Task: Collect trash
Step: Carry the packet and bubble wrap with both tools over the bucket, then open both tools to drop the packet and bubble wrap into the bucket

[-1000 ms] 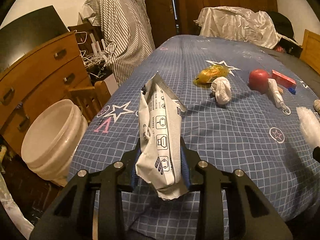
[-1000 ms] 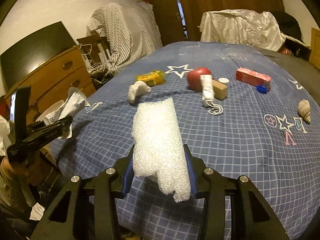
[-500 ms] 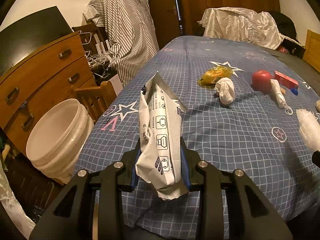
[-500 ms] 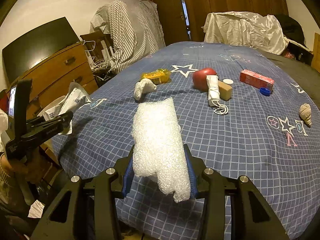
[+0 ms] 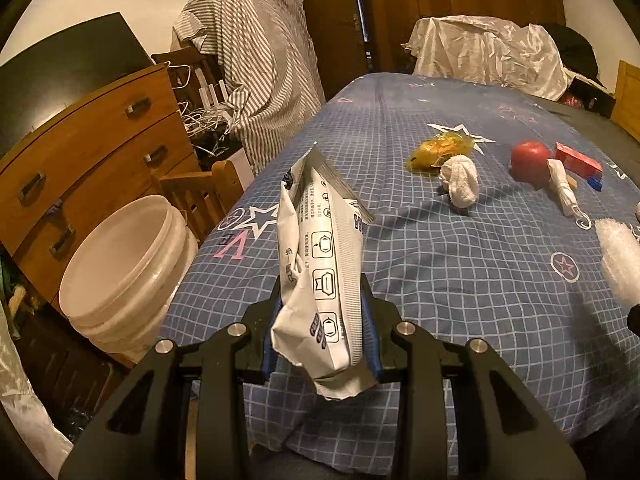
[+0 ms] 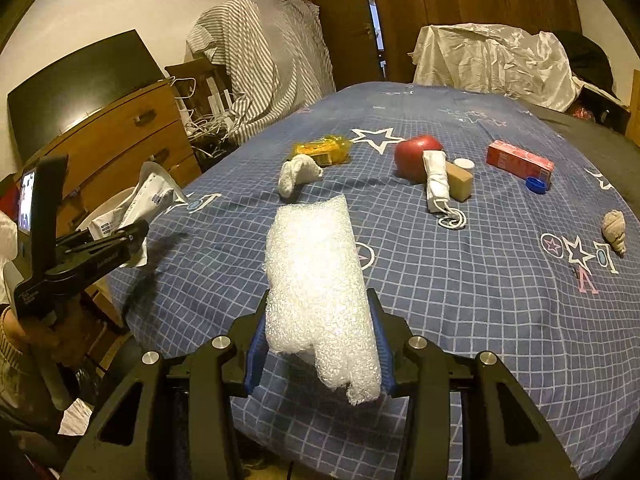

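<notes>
My left gripper is shut on a crumpled white plastic wrapper with printed icons, held above the bed's near left corner. A white bucket stands on the floor to its lower left. My right gripper is shut on a roll of bubble wrap over the bed's front edge. In the right wrist view the left gripper with its wrapper shows at the left, a hand below it. On the blue checked bedspread lie a yellow wrapper, a white crumpled tissue and a rolled face mask.
Also on the bed: a red apple, a tan block, a red box, a blue cap, a shell. A wooden dresser and a wooden chair stand left of the bed.
The left wrist view has shifted slightly, so the bucket and dresser sit further right in the frame. Both grips hold unchanged.
</notes>
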Demonstrator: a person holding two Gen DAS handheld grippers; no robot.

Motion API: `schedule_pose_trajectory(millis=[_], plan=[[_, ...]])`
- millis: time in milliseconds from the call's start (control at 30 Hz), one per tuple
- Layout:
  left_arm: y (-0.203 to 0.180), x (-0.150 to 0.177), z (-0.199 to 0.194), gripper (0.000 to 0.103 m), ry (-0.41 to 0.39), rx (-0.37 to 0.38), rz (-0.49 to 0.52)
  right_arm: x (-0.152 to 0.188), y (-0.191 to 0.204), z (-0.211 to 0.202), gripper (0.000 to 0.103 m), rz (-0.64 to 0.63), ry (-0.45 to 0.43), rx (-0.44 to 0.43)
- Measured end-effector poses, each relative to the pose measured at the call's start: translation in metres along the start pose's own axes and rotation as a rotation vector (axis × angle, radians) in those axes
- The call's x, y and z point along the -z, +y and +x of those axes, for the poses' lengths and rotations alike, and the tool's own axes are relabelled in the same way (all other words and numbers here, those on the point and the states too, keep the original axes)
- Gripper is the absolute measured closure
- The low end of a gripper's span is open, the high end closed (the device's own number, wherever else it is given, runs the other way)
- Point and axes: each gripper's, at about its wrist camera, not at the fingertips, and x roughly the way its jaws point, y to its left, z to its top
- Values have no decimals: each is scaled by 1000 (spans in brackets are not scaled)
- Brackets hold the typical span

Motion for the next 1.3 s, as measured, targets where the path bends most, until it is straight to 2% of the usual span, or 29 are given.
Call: schedule_pose_trajectory(millis=[433,667,933,1300], plan=[[30,2,2,71,7,-23,-66,-9,40,9,58,-77,20,-36],[57,7,8,71,22,-38,-118,-19,82,25,58,-161,46,-78],[106,0,12,71,20,-60,-190,-59,146,49,58,-254,26,-147],[186,-25,10,71,-29,-158,-267,-132,249,86,58,-335,-4,-262]])
